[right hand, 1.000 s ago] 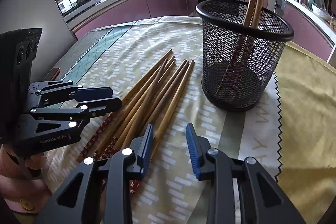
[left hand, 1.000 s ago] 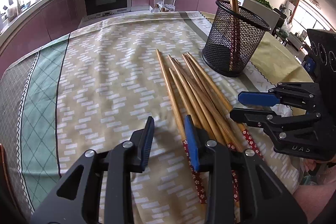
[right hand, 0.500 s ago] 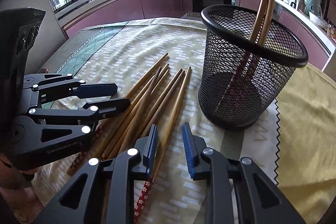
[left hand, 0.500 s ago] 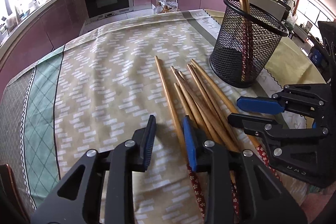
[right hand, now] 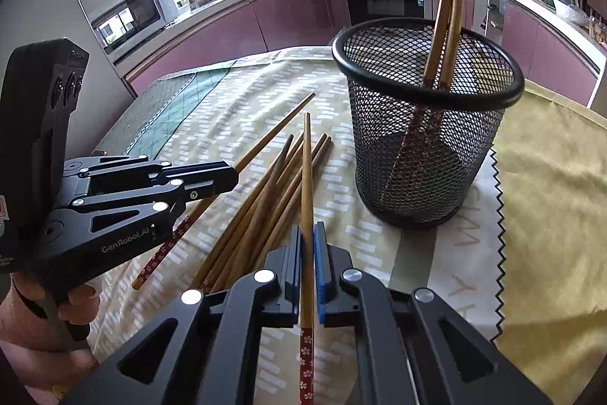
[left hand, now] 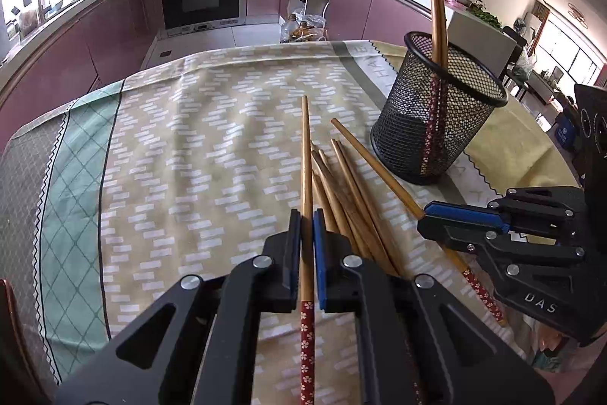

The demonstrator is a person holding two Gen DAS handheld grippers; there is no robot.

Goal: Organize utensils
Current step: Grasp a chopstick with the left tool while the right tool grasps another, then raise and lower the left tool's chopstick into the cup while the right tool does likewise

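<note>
left gripper (left hand: 307, 234) clamped on one wooden chopstick with red flowered handle (left hand: 305, 177) | right gripper (right hand: 308, 245) likewise pinching another (right hand: 306, 185), lifted for black mesh cup (right hand: 428, 124) far right | rest piled (left hand: 349, 185) near on patterned tablecloth (left hand: 189, 147)

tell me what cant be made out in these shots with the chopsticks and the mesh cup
- Left wrist view: the loose chopsticks have their patterned ends hidden under the left gripper.
- Right wrist view: where the two chopsticks meet the mesh cup floor is blurred by mesh.
- Both views: the table edge nearest the person is hidden by the gripper bodies.
</note>
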